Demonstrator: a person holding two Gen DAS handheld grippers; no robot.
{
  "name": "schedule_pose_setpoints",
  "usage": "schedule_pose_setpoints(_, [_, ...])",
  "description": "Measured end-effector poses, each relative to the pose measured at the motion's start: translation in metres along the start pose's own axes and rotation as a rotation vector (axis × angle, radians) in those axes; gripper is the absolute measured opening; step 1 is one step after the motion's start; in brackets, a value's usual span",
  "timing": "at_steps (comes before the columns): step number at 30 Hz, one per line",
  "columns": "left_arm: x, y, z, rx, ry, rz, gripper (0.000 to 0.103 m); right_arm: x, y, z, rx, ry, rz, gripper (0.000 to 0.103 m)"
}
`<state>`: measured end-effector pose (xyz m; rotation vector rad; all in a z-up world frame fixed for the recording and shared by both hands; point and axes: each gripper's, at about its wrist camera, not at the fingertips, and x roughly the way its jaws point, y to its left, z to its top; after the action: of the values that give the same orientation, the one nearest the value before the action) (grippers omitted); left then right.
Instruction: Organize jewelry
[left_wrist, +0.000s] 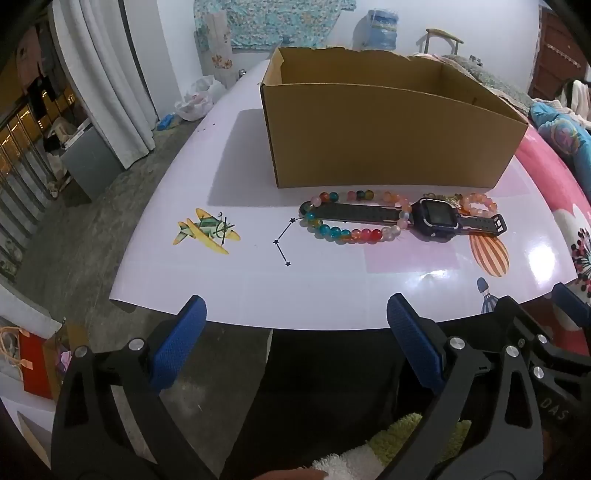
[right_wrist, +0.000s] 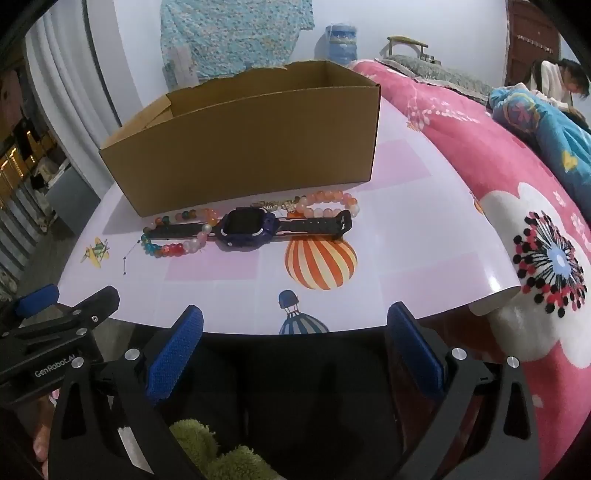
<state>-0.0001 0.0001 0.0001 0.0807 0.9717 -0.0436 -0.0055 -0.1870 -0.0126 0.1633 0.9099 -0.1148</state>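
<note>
A dark blue smartwatch (left_wrist: 434, 220) (right_wrist: 246, 228) lies flat on the white table (left_wrist: 236, 280), its strap stretched left and right. Its left strap runs through a multicoloured bead bracelet (left_wrist: 343, 233) (right_wrist: 168, 249). A pale orange and pink bead bracelet (left_wrist: 480, 205) (right_wrist: 328, 203) lies by the right strap, with a small gold piece (right_wrist: 275, 205) beside it. Behind them stands an open cardboard box (left_wrist: 384, 133) (right_wrist: 240, 147). My left gripper (left_wrist: 295, 314) and right gripper (right_wrist: 295, 321) hang open at the table's near edge, nothing between their blue pads.
A pink flowered blanket (right_wrist: 517, 206) lies along the table's right side, with a person (right_wrist: 561, 85) beyond it. White curtains (left_wrist: 107, 74) and floor clutter are on the left. Balloon and plane pictures are printed on the tabletop. In the right wrist view, the left gripper's (right_wrist: 37, 299) arm shows at far left.
</note>
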Motion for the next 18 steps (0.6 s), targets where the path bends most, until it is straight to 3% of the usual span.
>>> schedule_pose_setpoints(18, [0.0063,0.0039,-0.0018,-0.028,0.023,-0.001,0.095,-0.0022,0.0019,0.0008,-0.009,-0.002,-0.007,0.097])
